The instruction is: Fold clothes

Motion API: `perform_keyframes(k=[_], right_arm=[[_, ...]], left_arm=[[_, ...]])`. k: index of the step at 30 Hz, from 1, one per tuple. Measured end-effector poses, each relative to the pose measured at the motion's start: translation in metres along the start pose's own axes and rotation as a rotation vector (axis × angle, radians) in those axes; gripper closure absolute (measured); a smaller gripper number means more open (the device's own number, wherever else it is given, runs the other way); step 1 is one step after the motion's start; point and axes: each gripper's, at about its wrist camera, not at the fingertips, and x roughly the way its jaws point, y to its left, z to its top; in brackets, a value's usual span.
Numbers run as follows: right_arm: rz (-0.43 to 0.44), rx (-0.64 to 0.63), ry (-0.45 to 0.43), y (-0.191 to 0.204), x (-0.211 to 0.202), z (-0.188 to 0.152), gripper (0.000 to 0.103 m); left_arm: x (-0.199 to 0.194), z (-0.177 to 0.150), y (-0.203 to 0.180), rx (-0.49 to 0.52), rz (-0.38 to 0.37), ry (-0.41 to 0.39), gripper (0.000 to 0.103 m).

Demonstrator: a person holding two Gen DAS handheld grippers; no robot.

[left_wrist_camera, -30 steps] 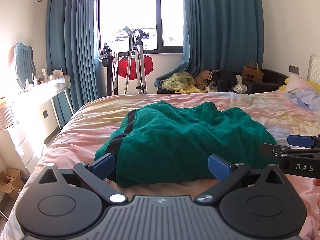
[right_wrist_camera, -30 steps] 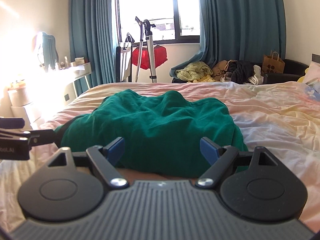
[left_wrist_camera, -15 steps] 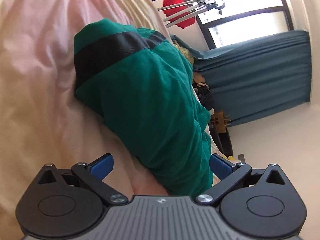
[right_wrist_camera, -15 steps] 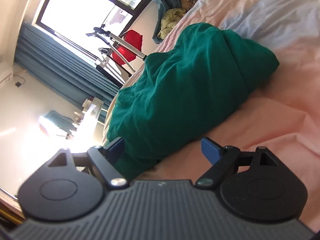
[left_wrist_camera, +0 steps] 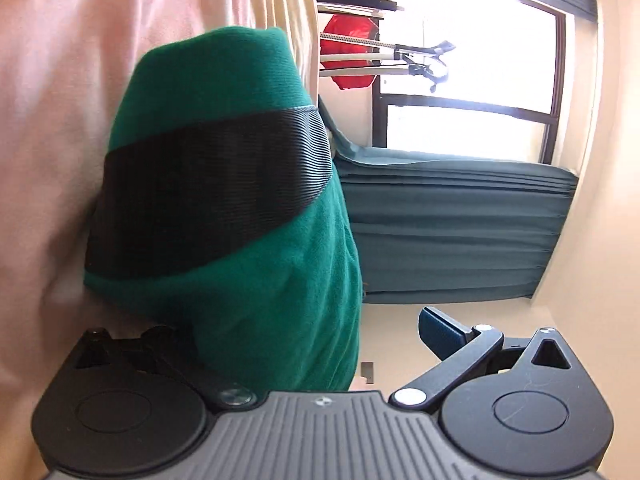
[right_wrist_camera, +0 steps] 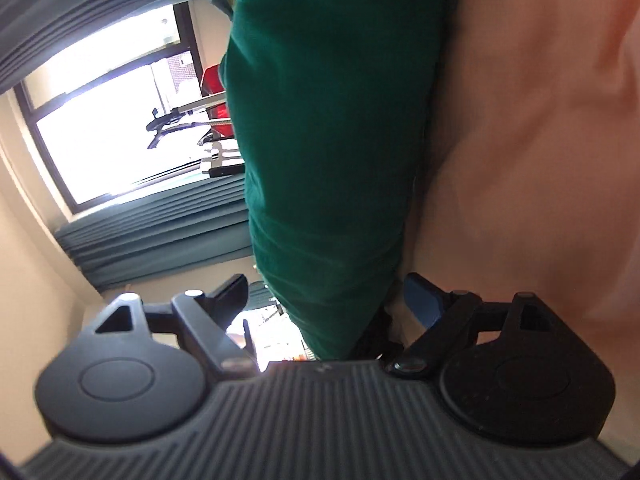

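Note:
A dark green garment point(left_wrist_camera: 256, 264) with a black ribbed band point(left_wrist_camera: 208, 192) lies bunched on the pink bed sheet point(left_wrist_camera: 52, 100). Both wrist views are rolled on their sides. My left gripper point(left_wrist_camera: 312, 340) is open with the garment's near edge between its jaws; the left fingertip is hidden under the cloth, the right blue pad point(left_wrist_camera: 440, 332) is free. My right gripper point(right_wrist_camera: 332, 296) is open too, straddling the garment's point(right_wrist_camera: 332, 120) other near edge, with one blue pad point(right_wrist_camera: 422, 300) against the sheet point(right_wrist_camera: 540, 140).
A window point(left_wrist_camera: 472, 80) with teal curtains point(left_wrist_camera: 448, 232) is at the far side of the room. A stand with a red item point(left_wrist_camera: 352, 56) is in front of it. Cream walls fill the rest.
Both grippers have rolled onto their sides and pushed forward from in front of the garment to its near edges. The cloth now sits between the open jaws of each.

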Motion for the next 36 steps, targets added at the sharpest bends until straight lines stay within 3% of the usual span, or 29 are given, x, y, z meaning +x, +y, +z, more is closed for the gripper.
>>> perform_keyframes(k=[3,6,9,12,14,16,18,20,22,23,25,27,36], right_arm=[[0.017,0.038,-0.053,0.002,0.031,0.005,0.001],[0.017,0.046,-0.1,0.004,0.044,0.013,0.0],[0.054,0.104,-0.203,-0.001,0.027,0.032,0.0],[0.096,0.167,-0.31,-0.006,0.001,0.053,0.0],[0.124,0.209,-0.381,-0.01,-0.017,0.067,0.0],[0.097,0.148,-0.357,-0.004,-0.015,0.068,0.001],[0.033,0.03,-0.36,0.006,-0.007,0.06,0.01],[-0.003,-0.013,-0.365,0.008,-0.004,0.057,0.032],[-0.027,-0.038,-0.364,0.01,-0.003,0.054,0.045],[-0.033,-0.055,-0.361,0.015,-0.004,0.053,0.051],[-0.043,-0.092,-0.356,0.026,-0.006,0.046,0.058],[-0.039,-0.1,-0.346,0.035,-0.01,0.037,0.061],[-0.022,-0.098,-0.333,0.084,-0.062,-0.01,0.066]], left_arm=[[0.003,0.004,-0.005,0.032,-0.054,0.02,0.0],[0.006,0.006,-0.009,0.068,-0.078,0.036,0.0],[0.005,0.009,0.001,0.021,-0.082,0.035,0.0],[0.003,0.011,0.016,-0.066,-0.043,0.026,0.0],[0.005,0.011,0.028,-0.108,0.048,0.03,0.0],[0.009,0.01,0.039,-0.111,0.102,0.038,0.003],[0.013,0.01,0.047,-0.112,0.128,0.046,0.007],[0.013,0.012,0.05,-0.143,0.126,0.044,0.012],[0.011,0.014,0.05,-0.168,0.134,0.041,0.033],[0.007,0.012,0.045,-0.165,0.15,0.031,0.039],[-0.002,0.008,0.034,-0.157,0.183,0.01,0.054],[-0.009,0.002,0.022,-0.14,0.211,-0.008,0.06],[-0.044,-0.042,-0.066,-0.051,0.286,-0.007,0.066]])
